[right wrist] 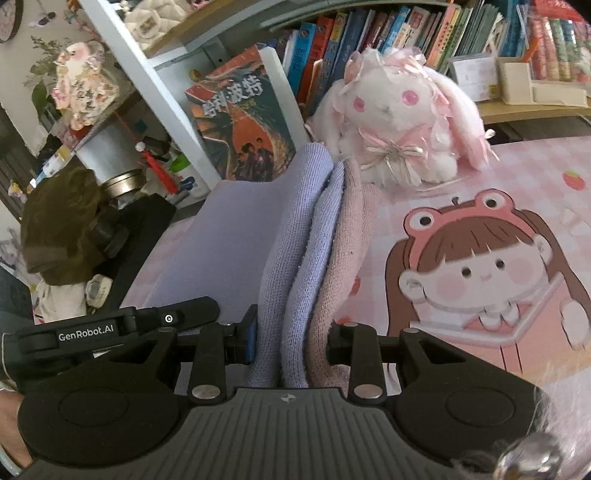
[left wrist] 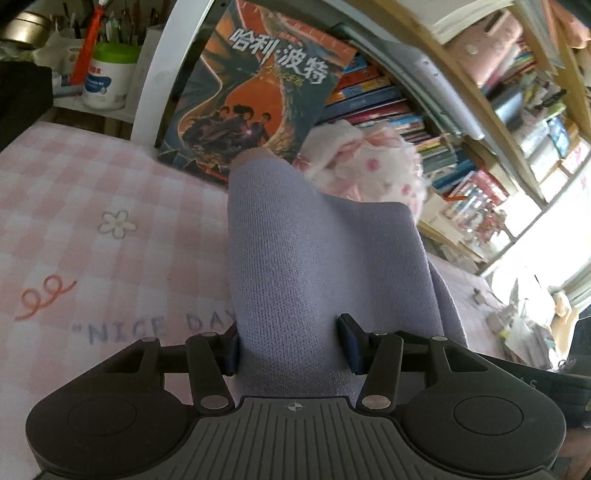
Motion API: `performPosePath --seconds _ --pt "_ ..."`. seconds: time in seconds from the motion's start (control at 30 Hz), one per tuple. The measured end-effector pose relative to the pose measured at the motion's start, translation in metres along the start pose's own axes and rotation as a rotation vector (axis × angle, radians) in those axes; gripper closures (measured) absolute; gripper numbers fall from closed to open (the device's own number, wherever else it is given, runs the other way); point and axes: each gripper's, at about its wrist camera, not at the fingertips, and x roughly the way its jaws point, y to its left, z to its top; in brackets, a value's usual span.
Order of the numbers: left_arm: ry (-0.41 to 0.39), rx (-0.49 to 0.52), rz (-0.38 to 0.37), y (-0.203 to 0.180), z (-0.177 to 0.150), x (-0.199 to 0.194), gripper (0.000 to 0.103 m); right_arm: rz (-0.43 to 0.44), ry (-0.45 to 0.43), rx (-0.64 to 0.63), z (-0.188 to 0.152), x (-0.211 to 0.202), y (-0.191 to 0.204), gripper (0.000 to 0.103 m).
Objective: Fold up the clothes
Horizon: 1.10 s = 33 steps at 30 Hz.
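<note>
A lilac knit garment [left wrist: 314, 266] with a pale pink part [right wrist: 351, 236] is held up over a pink checked sheet [left wrist: 92, 192]. My left gripper [left wrist: 291, 343] is shut on a wide fold of the lilac cloth, which rises ahead of it and hides the view behind. My right gripper [right wrist: 291, 339] is shut on several bunched layers, lilac [right wrist: 288, 229] on the left and pink on the right. The cloth stretches from the right gripper toward the left one, whose black body [right wrist: 110, 325] shows at the left of the right wrist view.
A white and pink plush rabbit [right wrist: 399, 122] sits behind the garment, also in the left wrist view [left wrist: 369, 166]. A large book [left wrist: 255, 88] leans on a white shelf post [left wrist: 166, 66]. Bookshelves [right wrist: 406, 29] run behind. The sheet has a cartoon girl print [right wrist: 480, 280].
</note>
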Motion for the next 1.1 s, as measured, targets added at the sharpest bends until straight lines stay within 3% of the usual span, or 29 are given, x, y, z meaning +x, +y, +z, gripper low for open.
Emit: performPosePath --seconds 0.5,0.77,0.87,0.93,1.07,1.1 --pt "0.004 -0.036 0.030 0.029 0.021 0.067 0.049 0.037 0.047 -0.024 0.040 0.084 -0.049 0.072" --pt "-0.016 -0.069 0.034 0.034 0.022 0.072 0.046 0.093 0.033 0.048 0.040 0.097 -0.072 0.065" --pt "-0.012 -0.062 0.047 0.031 0.024 0.072 0.045 0.092 0.035 0.077 0.042 0.101 -0.076 0.060" --pt "-0.015 -0.037 0.070 0.026 0.024 0.069 0.038 0.067 0.031 0.068 0.043 0.100 -0.074 0.049" --pt "-0.055 0.043 0.115 0.015 0.023 0.058 0.033 0.016 0.001 0.038 0.045 0.092 -0.067 0.037" --pt "-0.065 0.043 0.116 0.014 0.022 0.054 0.033 0.013 -0.008 0.037 0.045 0.089 -0.067 0.030"
